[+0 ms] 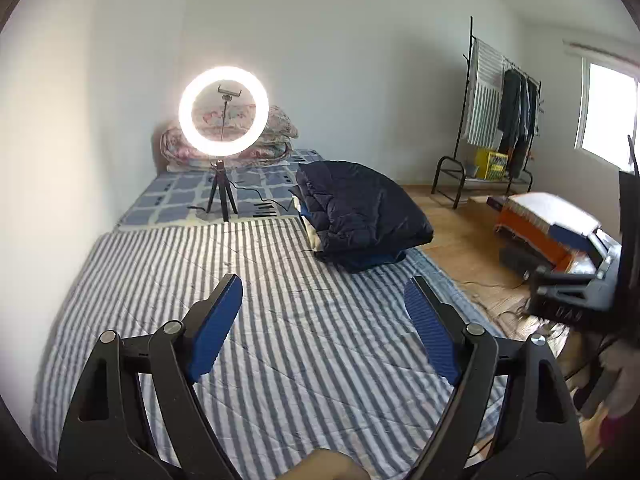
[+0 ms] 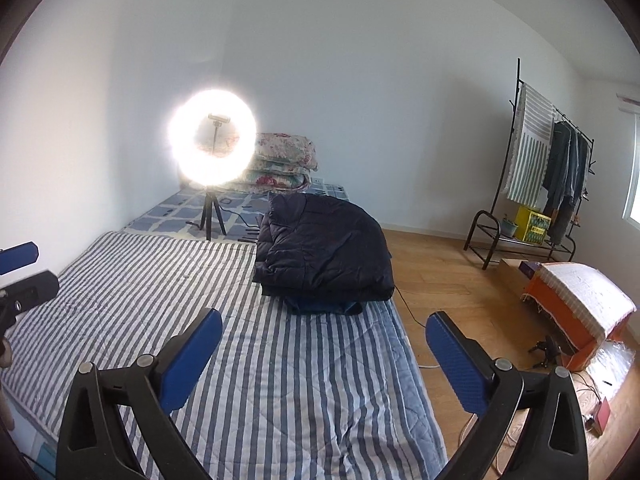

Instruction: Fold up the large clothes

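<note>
A dark navy quilted jacket [image 2: 324,256] is lying folded into a thick, puffy bundle at the far right side of the striped mattress [image 2: 280,380]. It is resting on top of other folded clothes [image 2: 320,306], their blue edges peeking out beneath.

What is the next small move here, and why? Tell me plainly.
Probably bring both claws forward toward the dark puffer jacket. The left claw and right claw are open and hold nothing, above the bare striped quilt, while the jacket lies in a pile at the quilt's far right edge.
</note>
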